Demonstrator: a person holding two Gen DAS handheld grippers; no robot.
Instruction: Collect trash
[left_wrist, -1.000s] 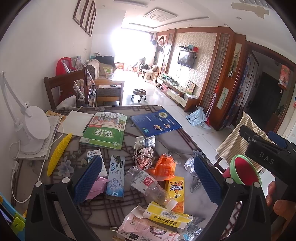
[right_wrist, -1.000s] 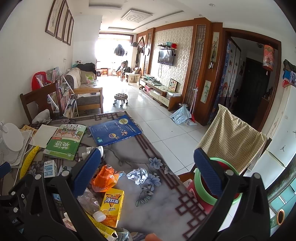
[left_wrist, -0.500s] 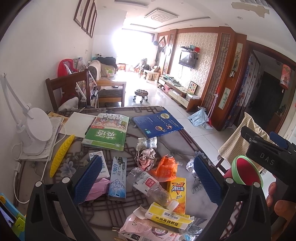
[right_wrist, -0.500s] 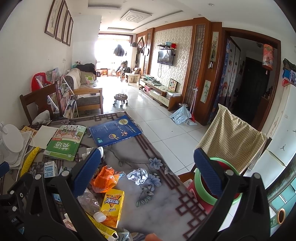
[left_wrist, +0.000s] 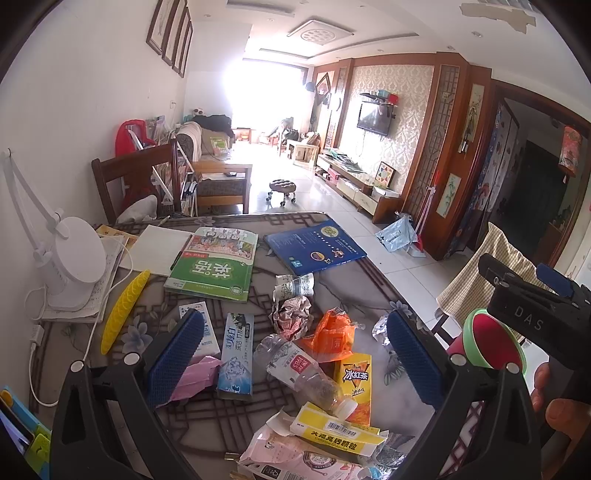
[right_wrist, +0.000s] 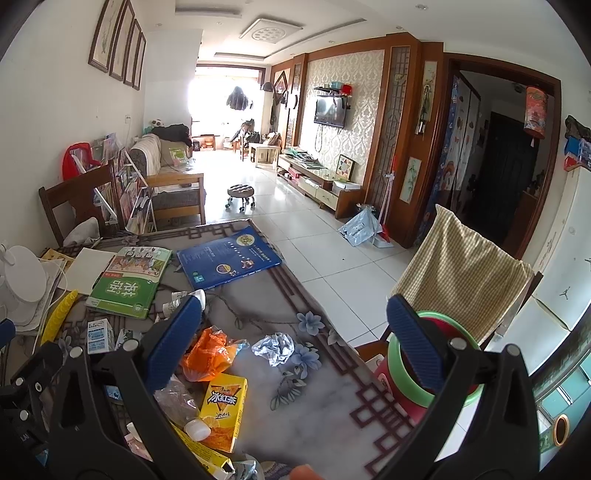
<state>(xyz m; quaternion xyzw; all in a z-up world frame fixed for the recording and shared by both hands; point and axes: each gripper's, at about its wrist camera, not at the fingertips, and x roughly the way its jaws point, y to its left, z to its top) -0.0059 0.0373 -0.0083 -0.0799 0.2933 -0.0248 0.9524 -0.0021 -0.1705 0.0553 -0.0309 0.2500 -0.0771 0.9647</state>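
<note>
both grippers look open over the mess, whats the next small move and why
Probably lower the left gripper onto the crushed plastic bottle and close on it. Both grippers are open and empty, and the bottle lies directly between the left one's blue pads, nearer than the yellow tea carton or orange wrapper. The red bin with green rim waits beside the table, by the right gripper.

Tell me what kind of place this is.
Most likely a lived-in home, an open dining and living room. A wall-mounted television faces a sofa across a tiled floor, and a patterned table nearby is strewn with schoolbooks and empty packaging such as a yellow drink carton.
</note>
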